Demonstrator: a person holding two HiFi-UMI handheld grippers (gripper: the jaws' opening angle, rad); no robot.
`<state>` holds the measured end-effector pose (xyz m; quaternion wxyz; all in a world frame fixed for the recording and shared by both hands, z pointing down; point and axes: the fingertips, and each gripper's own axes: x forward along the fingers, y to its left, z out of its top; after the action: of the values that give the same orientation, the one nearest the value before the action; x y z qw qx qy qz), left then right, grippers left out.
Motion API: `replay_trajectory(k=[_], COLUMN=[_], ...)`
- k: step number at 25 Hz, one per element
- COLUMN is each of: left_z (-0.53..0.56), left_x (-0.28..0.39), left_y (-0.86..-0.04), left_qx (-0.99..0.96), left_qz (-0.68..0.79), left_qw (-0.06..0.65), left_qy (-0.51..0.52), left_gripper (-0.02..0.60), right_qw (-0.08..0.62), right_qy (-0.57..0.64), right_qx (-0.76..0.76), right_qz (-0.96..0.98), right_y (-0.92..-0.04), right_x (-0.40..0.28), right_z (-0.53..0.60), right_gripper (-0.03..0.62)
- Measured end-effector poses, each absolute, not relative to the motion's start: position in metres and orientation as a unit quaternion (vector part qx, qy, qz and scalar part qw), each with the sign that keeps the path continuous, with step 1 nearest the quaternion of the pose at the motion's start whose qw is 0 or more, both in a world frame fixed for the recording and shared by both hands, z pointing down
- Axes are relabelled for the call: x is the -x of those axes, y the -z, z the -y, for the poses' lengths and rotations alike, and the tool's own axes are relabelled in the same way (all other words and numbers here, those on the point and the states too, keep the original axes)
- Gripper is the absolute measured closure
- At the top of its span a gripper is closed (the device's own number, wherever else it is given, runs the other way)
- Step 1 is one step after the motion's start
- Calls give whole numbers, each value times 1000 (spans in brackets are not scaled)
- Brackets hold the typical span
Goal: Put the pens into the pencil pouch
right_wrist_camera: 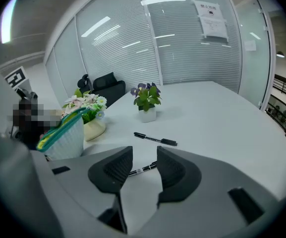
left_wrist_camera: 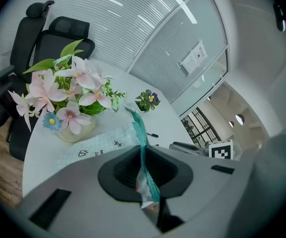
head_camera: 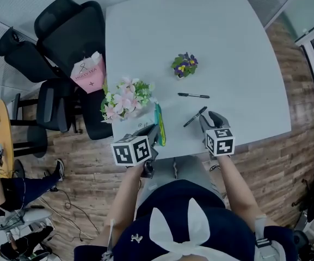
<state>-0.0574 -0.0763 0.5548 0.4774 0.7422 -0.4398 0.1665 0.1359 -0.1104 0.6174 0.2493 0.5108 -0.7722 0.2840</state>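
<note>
My left gripper point(head_camera: 154, 134) point(left_wrist_camera: 143, 157) is shut on the teal zipper edge of the pale pencil pouch point(head_camera: 159, 125) point(left_wrist_camera: 139, 133) and holds it up by the table's near edge. The pouch point(right_wrist_camera: 66, 133) also shows at the left of the right gripper view, with its mouth upward. Two black pens lie on the white table point(head_camera: 222, 53). The near pen point(head_camera: 195, 117) point(right_wrist_camera: 143, 169) lies just beyond my right gripper point(head_camera: 208, 119) point(right_wrist_camera: 143, 158), whose jaws are open with nothing between them. The far pen point(head_camera: 194, 95) point(right_wrist_camera: 155, 139) lies further back.
A vase of pink flowers point(head_camera: 125, 99) point(left_wrist_camera: 66, 98) stands left of the pouch. A small potted plant with purple flowers point(head_camera: 185, 65) point(right_wrist_camera: 146, 100) sits mid-table. Black office chairs point(head_camera: 64, 42) and a pink bag point(head_camera: 88, 72) are left of the table.
</note>
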Motion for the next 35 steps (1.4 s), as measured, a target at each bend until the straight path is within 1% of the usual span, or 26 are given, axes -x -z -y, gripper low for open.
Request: replay_trajectory(k=[6,10,16,22,26,33,35], left_z=[80,82,87,88,85,85,86], left_x=[55,51,42,36,35,36,37], left_y=[-551,-548,-542,-538,-538,-540,-540], left_qx=[-744,-748,-758,-764,-765,-764,-764], left_qz=[439,435,427,420,418,417,418], left_qw=[475,474,463,459,459,459,459], left_qy=[-166,-163,-170,-171,-174,-175,-175], left_gripper=[538,537,538,537,537,537,537], right_qw=[258,266,259,266,248,226,228], right_qy=[-323,-355,-408,-433,-455,-488,-490], right_qx=[-537,-554,-562,-578,-582,-571,-564], right_qz=[735,705,671,639,626,620,624], right_y=[-640,-658,-681,-697,-701,-703,-703], right_x=[-144,-152,-158,-166,-166,-155,-151], right_z=[127,134,142,145,149,158,160], right_gripper=[453,451,457,457,456,473,490])
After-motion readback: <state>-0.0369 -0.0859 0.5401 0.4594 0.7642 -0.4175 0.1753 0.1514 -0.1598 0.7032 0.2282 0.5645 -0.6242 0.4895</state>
